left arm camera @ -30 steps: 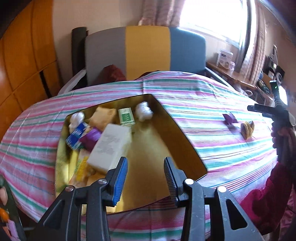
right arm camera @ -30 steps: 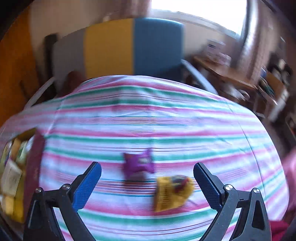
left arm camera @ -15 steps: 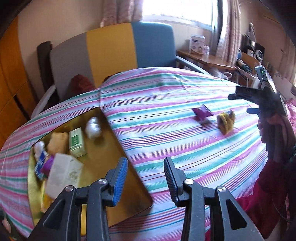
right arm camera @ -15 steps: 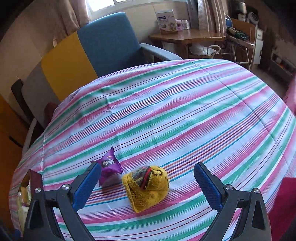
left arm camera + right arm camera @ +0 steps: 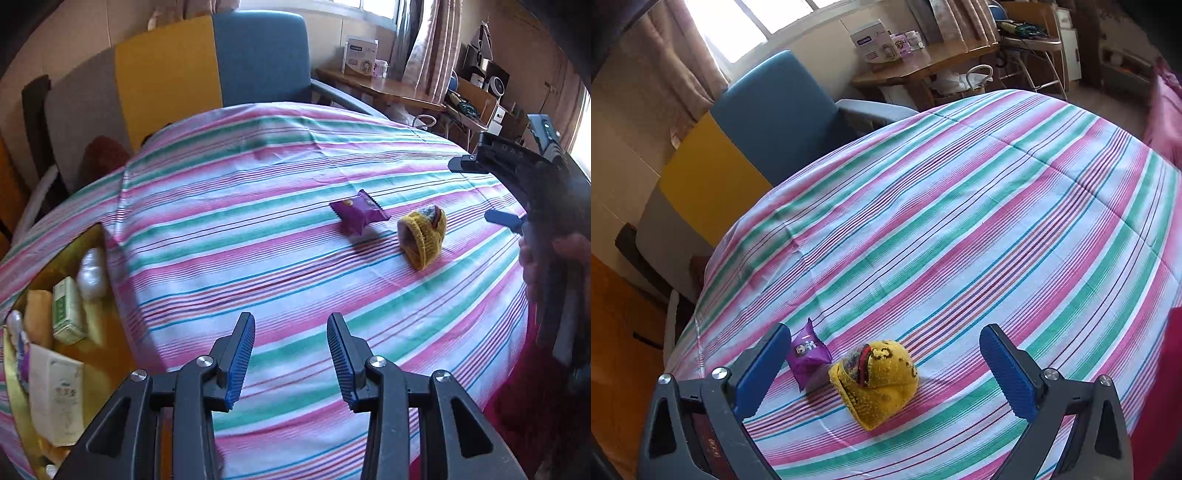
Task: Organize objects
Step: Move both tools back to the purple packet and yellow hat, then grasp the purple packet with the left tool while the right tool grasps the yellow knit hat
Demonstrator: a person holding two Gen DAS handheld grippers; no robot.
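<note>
At the far left of the left wrist view, a gold-lined box (image 5: 101, 240) lies on the striped tablecloth (image 5: 258, 206), holding a green packet (image 5: 68, 310), a white carton (image 5: 53, 398) and other small items. The left gripper (image 5: 290, 356) hangs above bare cloth with its jaws spread and empty. Further right, a purple snack packet (image 5: 807, 354) lies just beside a yellow knitted hat (image 5: 877, 380), and the right gripper (image 5: 886, 373) hovers over the hat, jaws spread wide on either side without touching it.
</note>
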